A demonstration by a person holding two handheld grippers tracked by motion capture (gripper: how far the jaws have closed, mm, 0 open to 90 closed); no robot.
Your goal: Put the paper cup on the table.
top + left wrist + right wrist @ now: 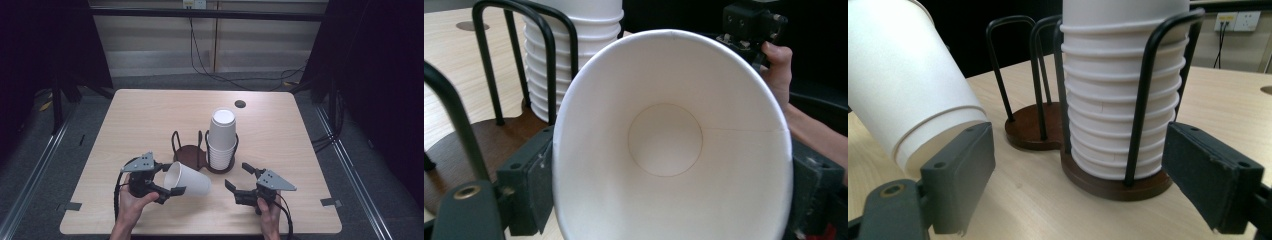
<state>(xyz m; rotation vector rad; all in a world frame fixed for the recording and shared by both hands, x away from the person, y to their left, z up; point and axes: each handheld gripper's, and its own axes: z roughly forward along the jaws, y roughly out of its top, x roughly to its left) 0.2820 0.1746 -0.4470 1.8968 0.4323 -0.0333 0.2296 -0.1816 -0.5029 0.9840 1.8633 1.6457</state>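
Observation:
A white paper cup [192, 182] lies on its side just above the table's front, mouth towards my left gripper [170, 180]. In the left gripper view the pads press on both sides of the cup [664, 135] at its rim, squeezing the mouth oval. My right gripper [239, 176] stands open to the right of the cup, nothing between its jaws. In the right gripper view the open gripper [1085, 175] faces a stack of upturned white cups [1120, 100], with the held cup [903, 85] at the left, its base near the left jaw.
A black wire cup holder on two brown bases stands mid-table. Its left bay [190, 156] holds nothing; its right bay holds the cup stack [221, 137]. A dark round hole [240, 104] sits in the table [140, 115] farther back. Cables trail on the floor behind.

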